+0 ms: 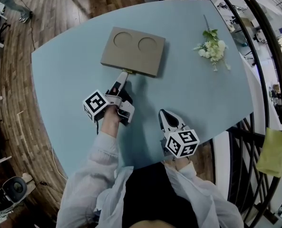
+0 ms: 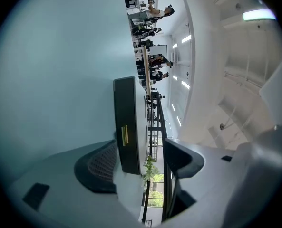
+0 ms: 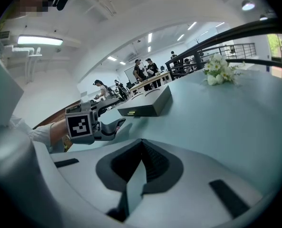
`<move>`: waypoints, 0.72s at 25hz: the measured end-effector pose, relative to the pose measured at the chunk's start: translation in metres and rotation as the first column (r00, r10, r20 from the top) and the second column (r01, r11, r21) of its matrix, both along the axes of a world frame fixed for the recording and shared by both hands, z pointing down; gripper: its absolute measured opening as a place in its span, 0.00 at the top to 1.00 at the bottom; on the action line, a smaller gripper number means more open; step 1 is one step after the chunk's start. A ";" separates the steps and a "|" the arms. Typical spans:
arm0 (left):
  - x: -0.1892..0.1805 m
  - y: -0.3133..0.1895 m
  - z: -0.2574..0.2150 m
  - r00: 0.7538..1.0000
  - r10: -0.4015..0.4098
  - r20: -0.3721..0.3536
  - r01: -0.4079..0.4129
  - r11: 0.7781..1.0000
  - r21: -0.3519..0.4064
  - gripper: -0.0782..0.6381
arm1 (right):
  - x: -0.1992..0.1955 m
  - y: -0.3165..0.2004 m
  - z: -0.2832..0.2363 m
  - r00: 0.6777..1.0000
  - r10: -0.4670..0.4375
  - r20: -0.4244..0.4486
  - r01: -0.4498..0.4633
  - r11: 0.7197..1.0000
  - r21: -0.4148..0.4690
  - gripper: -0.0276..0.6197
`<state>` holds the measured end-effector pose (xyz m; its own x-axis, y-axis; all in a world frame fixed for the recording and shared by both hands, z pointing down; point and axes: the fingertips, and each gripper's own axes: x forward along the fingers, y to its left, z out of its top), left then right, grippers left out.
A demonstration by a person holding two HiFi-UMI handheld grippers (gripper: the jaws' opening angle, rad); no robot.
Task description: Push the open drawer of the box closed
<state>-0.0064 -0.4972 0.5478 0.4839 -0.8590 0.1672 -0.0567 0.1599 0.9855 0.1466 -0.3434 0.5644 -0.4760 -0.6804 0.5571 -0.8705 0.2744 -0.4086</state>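
A flat brown box (image 1: pixel 133 50) with two round hollows in its lid lies on the pale blue table (image 1: pixel 74 65). Its drawer front with a gold handle (image 1: pixel 125 72) faces me and looks about flush with the box. My left gripper (image 1: pixel 123 79) points at that handle, its tips right at the front. In the left gripper view the dark drawer front (image 2: pixel 126 127) stands between the open jaws, and I cannot tell whether they touch it. My right gripper (image 1: pixel 165 118) rests nearer the table's front edge, its pads (image 3: pixel 155 163) together with nothing held. The box (image 3: pixel 148 104) shows beyond it.
A sprig of white flowers (image 1: pixel 211 49) lies at the table's far right. A black railing (image 1: pixel 255 56) curves along the right side, with a yellow cloth (image 1: pixel 273 151) below it. Wooden floor surrounds the table on the left. Several people stand far off in the right gripper view.
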 end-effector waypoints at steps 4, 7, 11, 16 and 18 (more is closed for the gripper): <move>0.002 0.028 -0.003 0.999 0.033 0.037 -0.034 0.999 0.029 0.45 | -0.003 0.012 -0.006 1.000 -0.003 0.008 0.002 1.000 0.020 0.95; 0.008 0.051 -0.011 0.993 0.083 0.079 -0.088 0.993 0.072 0.45 | -0.001 0.025 -0.013 1.000 0.008 0.014 -0.008 0.999 0.036 0.95; 0.013 0.080 -0.025 0.981 0.119 0.153 -0.139 0.982 0.126 0.51 | 0.000 0.047 -0.022 0.999 0.027 0.024 -0.028 0.998 0.056 0.95; 0.014 0.118 -0.036 0.949 0.155 0.273 -0.203 0.966 0.159 0.56 | -0.001 0.071 -0.039 0.997 0.061 0.054 -0.066 0.994 0.089 0.95; 0.013 0.133 -0.041 0.933 0.168 0.319 -0.233 0.956 0.177 0.58 | -0.002 0.081 -0.047 0.996 0.063 0.055 -0.069 0.992 0.108 0.95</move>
